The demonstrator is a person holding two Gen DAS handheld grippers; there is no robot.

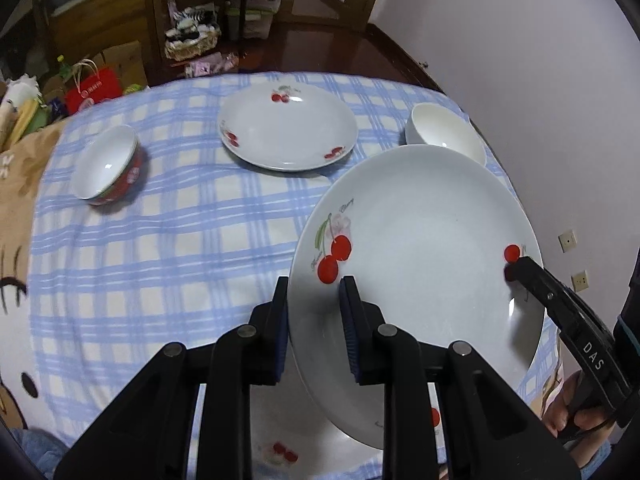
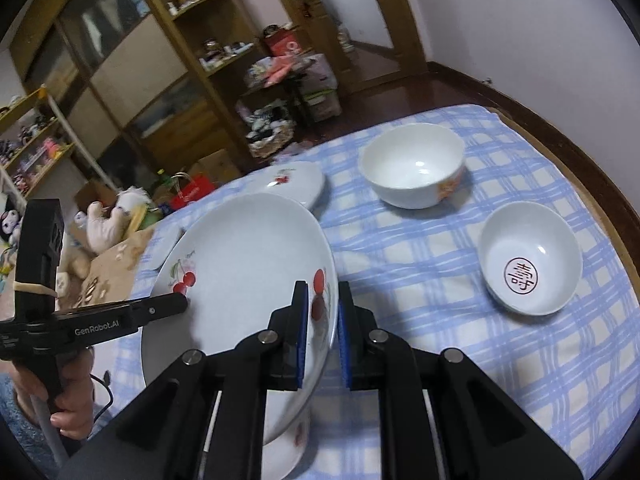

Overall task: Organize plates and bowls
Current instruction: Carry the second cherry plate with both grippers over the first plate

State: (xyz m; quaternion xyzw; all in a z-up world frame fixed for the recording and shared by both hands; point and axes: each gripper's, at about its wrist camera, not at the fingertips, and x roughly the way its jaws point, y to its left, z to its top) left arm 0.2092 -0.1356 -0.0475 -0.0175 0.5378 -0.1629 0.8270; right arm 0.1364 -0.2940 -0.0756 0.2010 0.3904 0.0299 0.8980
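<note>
Both grippers hold a large white cherry-print plate [image 1: 420, 240] [image 2: 240, 248] tilted above the table. My left gripper [image 1: 316, 312] is shut on its near-left rim, and its tip [image 2: 180, 304] shows on the plate's left edge in the right wrist view. My right gripper [image 2: 323, 320] is shut on the opposite rim, seen as a black tip [image 1: 516, 270] by a cherry. A second cherry plate [image 1: 276, 432] [image 2: 292, 452] lies right beneath. A third cherry plate [image 1: 288, 128] [image 2: 288, 184] sits farther back.
A red-sided bowl [image 1: 108, 164] stands at the left. At the right stand a white bowl [image 1: 444, 132] [image 2: 412, 164] and a bowl with a red character inside [image 2: 528, 260]. A blue checked cloth [image 1: 180, 240] covers the table. Shelves and clutter lie beyond its far edge.
</note>
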